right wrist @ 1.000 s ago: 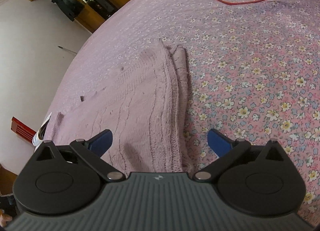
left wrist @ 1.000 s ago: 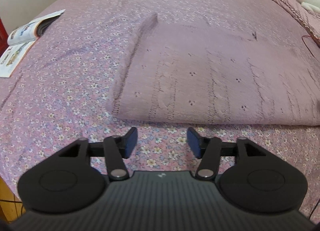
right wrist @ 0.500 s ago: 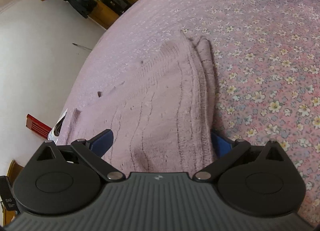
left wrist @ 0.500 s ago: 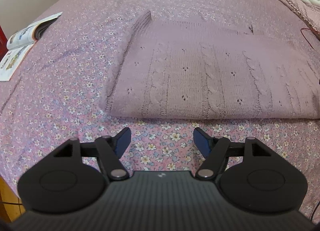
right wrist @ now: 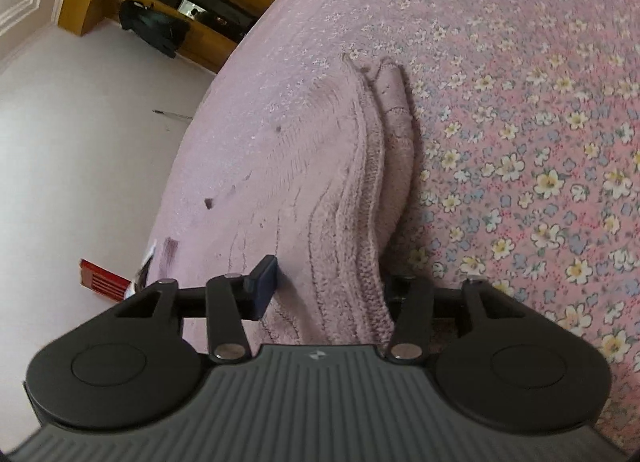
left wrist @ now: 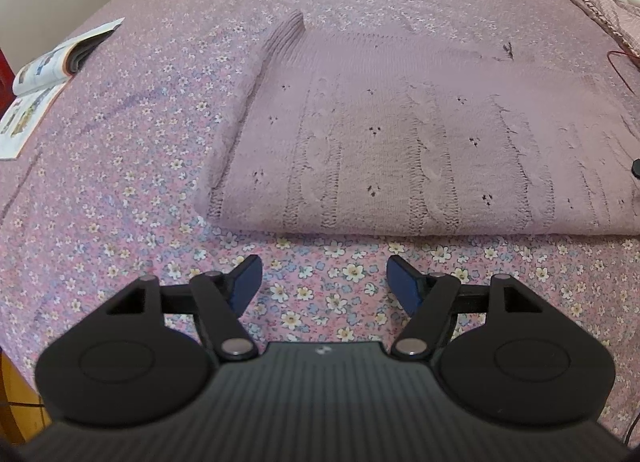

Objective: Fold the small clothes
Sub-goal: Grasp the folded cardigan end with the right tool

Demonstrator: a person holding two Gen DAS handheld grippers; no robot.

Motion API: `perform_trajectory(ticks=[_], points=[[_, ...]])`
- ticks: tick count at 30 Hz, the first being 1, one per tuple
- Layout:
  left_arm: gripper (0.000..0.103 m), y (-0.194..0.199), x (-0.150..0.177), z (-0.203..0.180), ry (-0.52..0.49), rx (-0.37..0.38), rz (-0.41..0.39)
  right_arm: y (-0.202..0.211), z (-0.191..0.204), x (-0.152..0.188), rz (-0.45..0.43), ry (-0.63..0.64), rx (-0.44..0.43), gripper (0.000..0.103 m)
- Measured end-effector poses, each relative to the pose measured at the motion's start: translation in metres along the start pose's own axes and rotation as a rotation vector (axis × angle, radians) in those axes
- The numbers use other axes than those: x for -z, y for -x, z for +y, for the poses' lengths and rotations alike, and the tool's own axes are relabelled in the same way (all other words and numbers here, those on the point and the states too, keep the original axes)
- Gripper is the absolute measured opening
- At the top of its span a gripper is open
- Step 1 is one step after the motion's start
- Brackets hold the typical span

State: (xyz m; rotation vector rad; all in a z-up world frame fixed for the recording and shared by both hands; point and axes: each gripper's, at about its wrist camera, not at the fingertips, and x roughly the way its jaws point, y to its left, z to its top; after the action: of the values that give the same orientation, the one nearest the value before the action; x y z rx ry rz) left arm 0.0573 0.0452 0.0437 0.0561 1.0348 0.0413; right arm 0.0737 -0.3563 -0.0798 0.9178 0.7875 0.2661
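- On the floral bedspread (left wrist: 120, 189), the knitted mauve sweater (left wrist: 400, 141) was seen lying flat, already folded over at least once; layered edges were visible in the right wrist view.
- Change vs. prior frames: right gripper (right wrist: 324, 290) jaws were just being closed, from fully spread to approx. half, around the sweater's stacked side edge (right wrist: 360, 262). Fabric was seen between the jaws; left pad (right wrist: 264, 282) was at the knit, the other hidden under the edge, so firm pinch couldn't be confirmed.
- Meaning (judged): grasp for next fold was being set up on the right side; fold itself not yet begun.
- Left gripper (left wrist: 322, 282) was opened slightly wider than a sec ago; jaws spread, nothing between them, only bedspread below, just short of the sweater's near edge.
- Pose: left gripper was pitched steeply down at the bed; right was held shallower, rolled w/ horizon tilted, low along the sweater's edge.
- Open booklet (left wrist: 44, 77) was noted well apart, at the bed's left.
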Motion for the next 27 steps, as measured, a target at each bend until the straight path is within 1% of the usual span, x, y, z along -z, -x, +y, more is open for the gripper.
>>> perform_trajectory(ticks=[2, 7, 9, 12, 16, 18, 21, 25, 27], points=[[0.07, -0.001, 0.0, 0.001, 0.002, -0.001, 0.001, 0.0, -0.001, 0.001, -0.001, 0.006, -0.013, 0.063], [0.07, -0.001, 0.0, 0.002, 0.0, -0.01, 0.001, -0.002, 0.002, 0.003, -0.007, 0.025, -0.009, 0.065], [0.07, -0.001, 0.0, 0.002, 0.003, -0.008, 0.003, -0.002, 0.005, 0.003, -0.008, 0.046, 0.009, 0.065], [0.07, 0.002, -0.001, 0.002, -0.001, -0.006, 0.001, -0.01, 0.02, 0.005, -0.011, 0.114, 0.058, 0.064], [0.07, 0.006, -0.002, 0.003, -0.003, -0.006, -0.006, -0.014, 0.028, 0.008, -0.021, 0.155, 0.095, 0.063], [0.07, 0.007, -0.002, 0.006, 0.001, -0.003, -0.009, -0.015, 0.03, 0.009, -0.027, 0.164, 0.117, 0.052], [0.07, 0.009, -0.003, 0.008, 0.005, 0.001, -0.012, -0.014, 0.032, 0.009, -0.043, 0.142, 0.112, 0.044], [0.07, 0.011, -0.002, 0.013, 0.013, 0.002, -0.013, -0.007, 0.039, 0.006, -0.065, 0.142, 0.113, 0.043], [0.07, 0.012, -0.001, 0.016, 0.017, 0.004, -0.015, -0.003, 0.048, 0.004, -0.075, 0.168, 0.104, 0.039]])
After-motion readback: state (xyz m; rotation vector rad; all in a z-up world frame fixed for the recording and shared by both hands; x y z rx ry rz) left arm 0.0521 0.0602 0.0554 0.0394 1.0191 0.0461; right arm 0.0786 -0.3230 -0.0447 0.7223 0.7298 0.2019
